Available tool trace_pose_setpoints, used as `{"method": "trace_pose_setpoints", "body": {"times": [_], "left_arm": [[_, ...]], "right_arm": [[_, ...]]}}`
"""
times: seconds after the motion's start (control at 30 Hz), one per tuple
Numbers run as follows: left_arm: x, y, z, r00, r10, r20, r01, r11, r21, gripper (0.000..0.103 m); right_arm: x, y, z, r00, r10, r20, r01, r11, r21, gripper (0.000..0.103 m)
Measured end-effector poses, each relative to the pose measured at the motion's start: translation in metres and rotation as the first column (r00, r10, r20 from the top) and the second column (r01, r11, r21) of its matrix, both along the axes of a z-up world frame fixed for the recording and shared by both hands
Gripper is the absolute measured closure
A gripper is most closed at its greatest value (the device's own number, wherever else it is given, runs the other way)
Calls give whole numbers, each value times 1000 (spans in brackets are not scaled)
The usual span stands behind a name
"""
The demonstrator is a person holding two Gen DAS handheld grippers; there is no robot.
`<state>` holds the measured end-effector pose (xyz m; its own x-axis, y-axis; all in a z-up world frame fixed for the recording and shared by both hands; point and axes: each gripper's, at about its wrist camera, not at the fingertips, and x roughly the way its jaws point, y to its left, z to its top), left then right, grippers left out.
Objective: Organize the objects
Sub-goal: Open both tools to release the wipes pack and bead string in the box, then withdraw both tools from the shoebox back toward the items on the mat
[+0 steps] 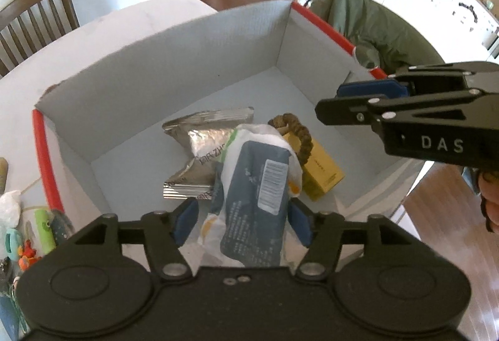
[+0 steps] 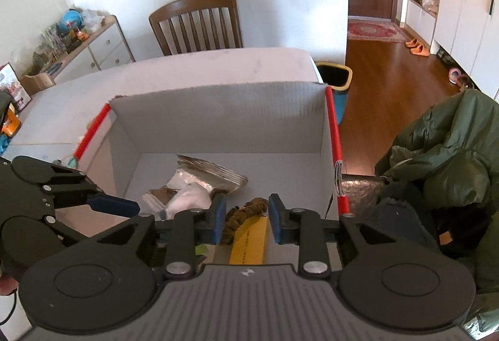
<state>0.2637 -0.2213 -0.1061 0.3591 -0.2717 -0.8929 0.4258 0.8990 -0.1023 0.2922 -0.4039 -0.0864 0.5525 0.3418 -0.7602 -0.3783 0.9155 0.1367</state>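
Between my left claw (image 1: 241,224) a blue-grey packet (image 1: 255,203) in a white plastic bag is sitting, the blue pads spread on either side of it; I cannot tell whether either pad is touching it. I am hovering it over the near part of the open cardboard box (image 1: 174,60) on the tabletop (image 1: 93,38). Beneath it a crinkled silver foil pouch (image 1: 202,150), a yellow carton (image 1: 324,175) and a brown braided rope ring (image 1: 296,129) are lying together on the box floor.

My right claw (image 2: 244,217) is hanging spread and empty over the near right of the box, right above the rope ring (image 2: 246,213) and yellow carton (image 2: 249,242).

I am judging the risks like this: the slack plastic bag could be catching on a pad as I draw back, dragging the packet up again. The two claws are working near each other, so a careless swing could be knocking them together. The box wall is light card, and a bump on the near rim could be shoving the whole box along the tabletop.
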Motion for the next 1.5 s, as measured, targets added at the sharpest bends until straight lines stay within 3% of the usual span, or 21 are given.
{"method": "trace_pose_setpoints", "body": {"times": [0.1, 0.23, 0.6, 0.87, 0.93, 1.2, 1.5], "left_arm": [[-4, 2, 11, 1000, 12, 21, -12, 1000, -20, 38], [-13, 12, 21, 997, 46, 61, -42, 997, -58, 30], [-42, 51, 55, 978, 140, 157, -120, 984, -132, 23], [-60, 89, 76, 961, 188, 201, -149, 970, -192, 19], [-65, 100, 81, 956, 197, 216, -154, 968, -199, 16], [-83, 155, 99, 936, 231, 266, -176, 960, -217, 3], [-90, 220, 108, 910, 283, 303, -230, 953, -198, 1]], "right_arm": [[-6, 0, 7, 1000, 1, 12, -1, 1000, 6, 71], [-14, 1, 16, 1000, 1, 31, -2, 1000, 8, 57], [-43, 14, 42, 998, 8, 70, -10, 999, 32, 50], [-68, 40, 62, 995, 9, 104, -14, 999, 43, 38], [-74, 48, 66, 993, 9, 118, -14, 999, 44, 32], [-91, 87, 79, 991, 4, 134, -14, 997, 73, 24], [-99, 133, 81, 992, 13, 128, -22, 997, 71, 19]]}}
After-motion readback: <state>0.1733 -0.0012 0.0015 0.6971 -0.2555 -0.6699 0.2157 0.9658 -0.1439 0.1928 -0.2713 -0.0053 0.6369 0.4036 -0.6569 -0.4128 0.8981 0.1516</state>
